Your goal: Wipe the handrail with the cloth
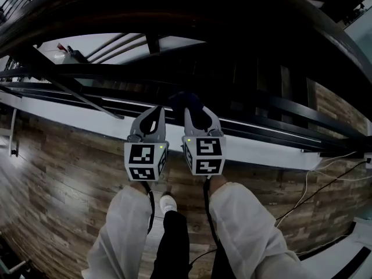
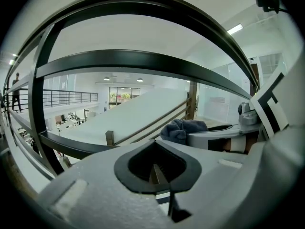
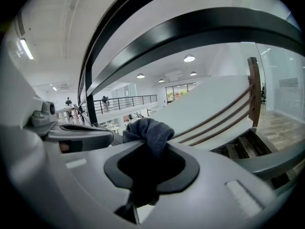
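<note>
I am holding the right gripper [image 3: 145, 152] clamped on the dark blue cloth [image 3: 148, 131], a wad of it bunching out past the jaws, while the left gripper [image 2: 155, 170] is riding just beside it with its jaws closed on nothing. The handrail [image 3: 205, 30] is lying above and ahead of both grippers, its long axis sweeping left to right across my view as a broad dark band. The cloth is sitting below it and, as far as I can judge, not yet touching. The right hand is carrying the cloth, so I am expecting to raise it to the rail and wipe along that line.
</note>
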Available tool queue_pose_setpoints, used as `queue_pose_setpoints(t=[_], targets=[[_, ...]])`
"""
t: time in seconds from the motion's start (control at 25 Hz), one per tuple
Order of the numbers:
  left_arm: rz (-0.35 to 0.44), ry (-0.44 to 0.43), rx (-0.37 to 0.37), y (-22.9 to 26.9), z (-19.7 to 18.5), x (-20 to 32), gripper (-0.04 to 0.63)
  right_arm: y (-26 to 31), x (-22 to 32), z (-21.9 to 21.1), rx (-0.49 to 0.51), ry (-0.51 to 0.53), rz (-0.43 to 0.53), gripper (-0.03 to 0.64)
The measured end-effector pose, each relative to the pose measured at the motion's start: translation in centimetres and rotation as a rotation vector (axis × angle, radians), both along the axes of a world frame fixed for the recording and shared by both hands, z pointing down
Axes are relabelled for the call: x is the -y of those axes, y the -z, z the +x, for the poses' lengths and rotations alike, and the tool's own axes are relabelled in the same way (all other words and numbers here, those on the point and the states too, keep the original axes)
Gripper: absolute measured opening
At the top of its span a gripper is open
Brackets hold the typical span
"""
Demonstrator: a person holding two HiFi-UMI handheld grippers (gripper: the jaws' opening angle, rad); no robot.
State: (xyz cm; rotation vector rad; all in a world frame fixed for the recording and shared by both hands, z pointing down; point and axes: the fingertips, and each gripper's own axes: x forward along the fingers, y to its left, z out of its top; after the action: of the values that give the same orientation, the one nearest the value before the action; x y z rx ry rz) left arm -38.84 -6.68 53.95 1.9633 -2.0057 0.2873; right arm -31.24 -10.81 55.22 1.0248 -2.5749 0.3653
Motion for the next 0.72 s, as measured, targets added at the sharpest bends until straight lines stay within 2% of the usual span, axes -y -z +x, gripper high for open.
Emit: queue_pose_setpoints(t=[0.72], targets=[[0.001, -0.144, -0.016, 0.5, 15.1, 4.9, -0.002, -0.2, 4.0, 16.6, -0.043, -0.133, -0.007, 0.067]])
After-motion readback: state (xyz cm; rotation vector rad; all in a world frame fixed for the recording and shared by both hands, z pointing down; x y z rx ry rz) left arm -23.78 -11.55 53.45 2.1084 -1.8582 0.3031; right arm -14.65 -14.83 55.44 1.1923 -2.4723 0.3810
